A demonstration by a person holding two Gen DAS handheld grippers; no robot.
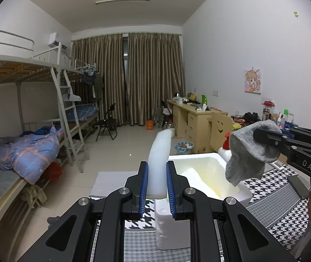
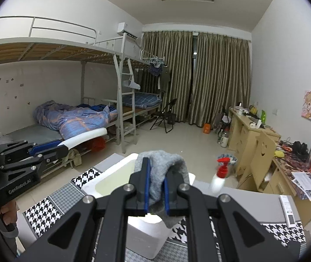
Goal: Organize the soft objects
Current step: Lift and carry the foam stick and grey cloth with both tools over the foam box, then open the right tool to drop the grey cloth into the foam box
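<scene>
My left gripper [image 1: 157, 168] is shut on a long white foam strip [image 1: 160, 144] that curves up and away from the pads. It hovers at the near-left edge of an open white styrofoam box [image 1: 195, 156]. My right gripper [image 1: 258, 135] comes in from the right, shut on a limp grey sock [image 1: 248, 152] hanging above the box's right side. In the right wrist view the right gripper [image 2: 156, 175] pinches the grey sock [image 2: 162, 166] over the box [image 2: 109, 171]. At the left, the left gripper [image 2: 65, 147] holds the foam strip [image 2: 85, 137] level.
The box stands on a table with a houndstooth cloth [image 1: 275, 207]. A white spray bottle with a red top [image 2: 219, 176] stands just behind the box. A remote [image 2: 288, 209] lies at the right. A wooden chair [image 1: 221, 128] and bunk beds [image 2: 68, 118] lie beyond.
</scene>
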